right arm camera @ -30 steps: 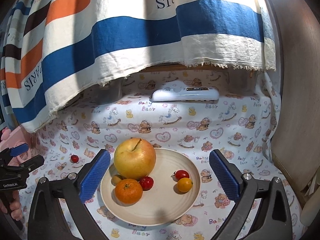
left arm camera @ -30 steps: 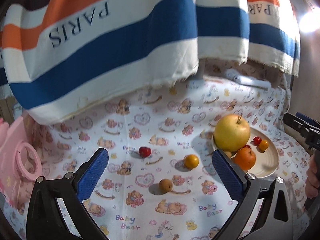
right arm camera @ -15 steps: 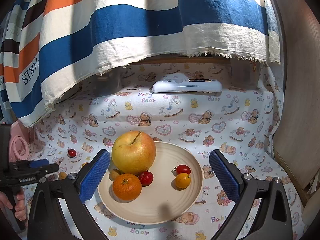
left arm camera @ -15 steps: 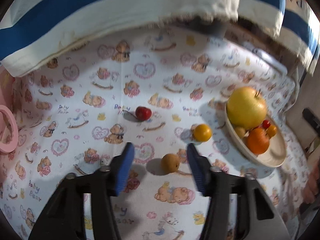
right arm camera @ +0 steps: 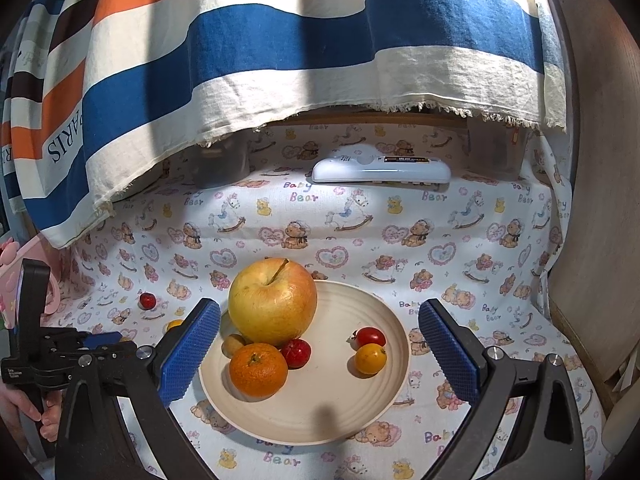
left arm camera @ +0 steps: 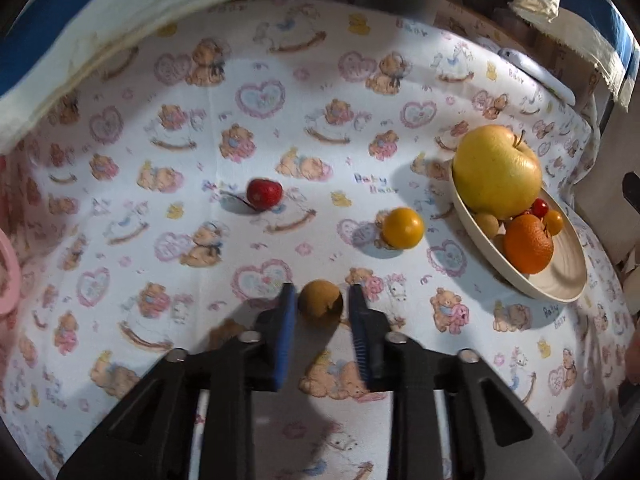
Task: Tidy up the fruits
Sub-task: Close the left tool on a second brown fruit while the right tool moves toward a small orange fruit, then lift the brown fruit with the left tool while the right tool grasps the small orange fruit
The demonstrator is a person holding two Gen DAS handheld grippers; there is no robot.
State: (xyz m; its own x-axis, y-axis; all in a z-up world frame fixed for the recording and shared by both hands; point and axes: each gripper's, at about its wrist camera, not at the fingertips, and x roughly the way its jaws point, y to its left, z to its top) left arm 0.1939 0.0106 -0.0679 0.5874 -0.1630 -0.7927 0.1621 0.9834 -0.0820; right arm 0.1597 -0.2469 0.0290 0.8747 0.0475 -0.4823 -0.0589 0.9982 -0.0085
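lower centre: left gripper (left arm camera: 320,304) jaws pinching a small brown fruit (left arm camera: 320,307); right gripper (right arm camera: 320,344) jaws spread above the plate (right arm camera: 376,400).

Left gripper (left arm camera: 320,300) fingers pinched narrow; right gripper (right arm camera: 320,336) spread wide.

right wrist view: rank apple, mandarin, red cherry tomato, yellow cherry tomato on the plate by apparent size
1. apple
2. mandarin
3. red cherry tomato and yellow cherry tomato: look about alike, side by side on the plate, not ranked.
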